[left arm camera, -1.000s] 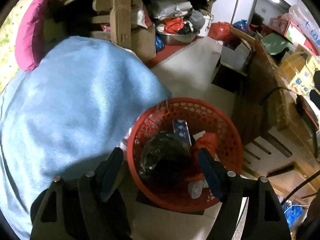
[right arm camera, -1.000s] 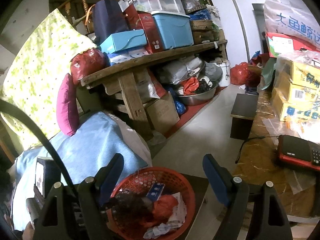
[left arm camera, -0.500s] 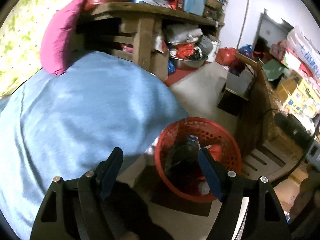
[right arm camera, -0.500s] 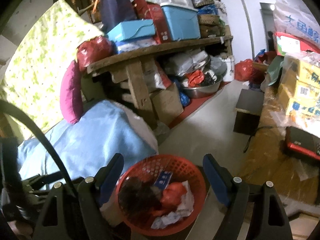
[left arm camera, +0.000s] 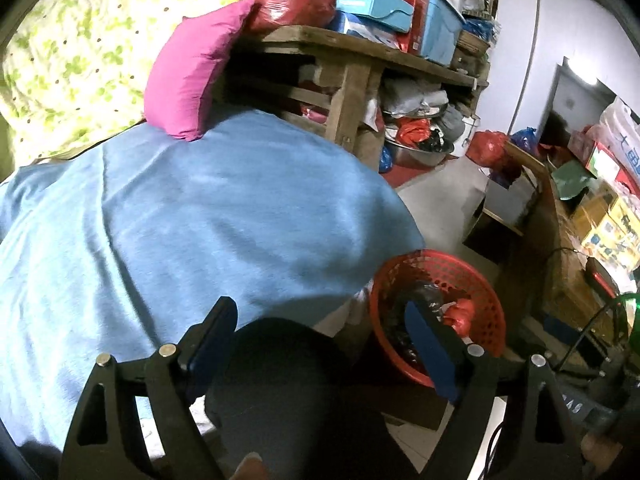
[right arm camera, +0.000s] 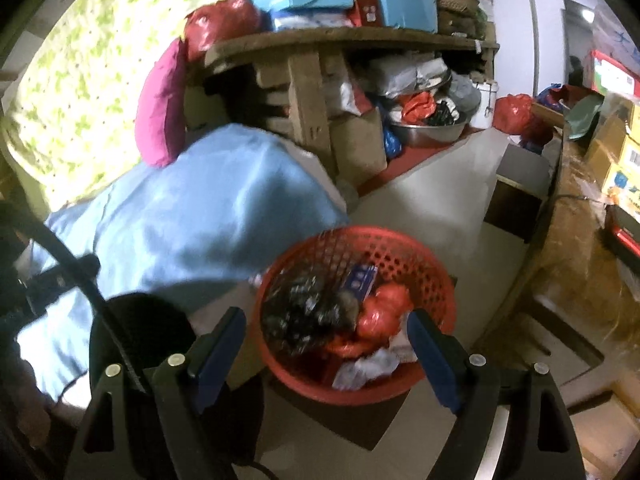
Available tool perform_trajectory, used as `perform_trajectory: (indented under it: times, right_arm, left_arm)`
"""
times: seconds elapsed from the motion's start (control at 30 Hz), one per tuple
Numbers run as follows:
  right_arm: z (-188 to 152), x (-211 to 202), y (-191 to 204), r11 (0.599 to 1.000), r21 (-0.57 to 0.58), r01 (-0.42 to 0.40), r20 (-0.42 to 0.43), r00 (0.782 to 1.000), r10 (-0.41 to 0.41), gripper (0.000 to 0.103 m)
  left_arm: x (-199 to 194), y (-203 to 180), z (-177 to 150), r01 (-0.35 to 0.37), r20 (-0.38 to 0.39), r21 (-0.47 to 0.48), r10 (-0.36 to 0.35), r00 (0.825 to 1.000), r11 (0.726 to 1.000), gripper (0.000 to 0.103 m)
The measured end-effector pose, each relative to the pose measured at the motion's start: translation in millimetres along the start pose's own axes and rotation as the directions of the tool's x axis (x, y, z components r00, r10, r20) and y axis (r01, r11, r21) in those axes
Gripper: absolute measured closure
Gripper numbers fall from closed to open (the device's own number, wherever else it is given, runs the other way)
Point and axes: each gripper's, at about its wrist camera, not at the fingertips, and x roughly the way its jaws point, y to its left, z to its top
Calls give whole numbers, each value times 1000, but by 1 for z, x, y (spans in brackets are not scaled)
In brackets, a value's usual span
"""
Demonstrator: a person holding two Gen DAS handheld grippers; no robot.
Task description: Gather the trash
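Left gripper with jaws just widened and nothing between them, above a dark rounded object, right gripper wide and empty over red mesh basket on the floor, basket holding black bag, red bag, crumpled paper, beside blue blanket.

Cluttered home storeroom: laden wooden shelf

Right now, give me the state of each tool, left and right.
Left tool: open, jaws have just been opening, nothing between them.
Right tool: open, holding nothing, above the red trash basket.
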Motion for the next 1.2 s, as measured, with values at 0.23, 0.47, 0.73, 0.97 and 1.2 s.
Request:
perform_trajectory:
  times: [0.23,0.47,0.73,0.97,1.2]
  right_arm:
    - [-5,-1,16,1000,-11,-4,-7,1000,4,18]
    - [-5,-4,30,999,-42,-12,6,1000,12,18]
    - [-4,-5,28,1000,-31,-5,11,1000,5,18]
    - [-3,-7,23,1000,-24,8,23,1000,-7,18]
    - [-2,-9,21,1000,-19,11,35,999,-10,18]
  left_arm:
    - [-10,5,-5,-13,11,2,13,1000,1000,17]
    - [-10,6,-5,-18,10,4,18,1000,1000,17]
    - [-8,-1,-5,-31,5,21,31,1000,999,17]
    - [-7,-3,-5,-33,5,30,33,999,999,17]
    - [-8,-7,-5,-36,7,45,36,999,998,17]
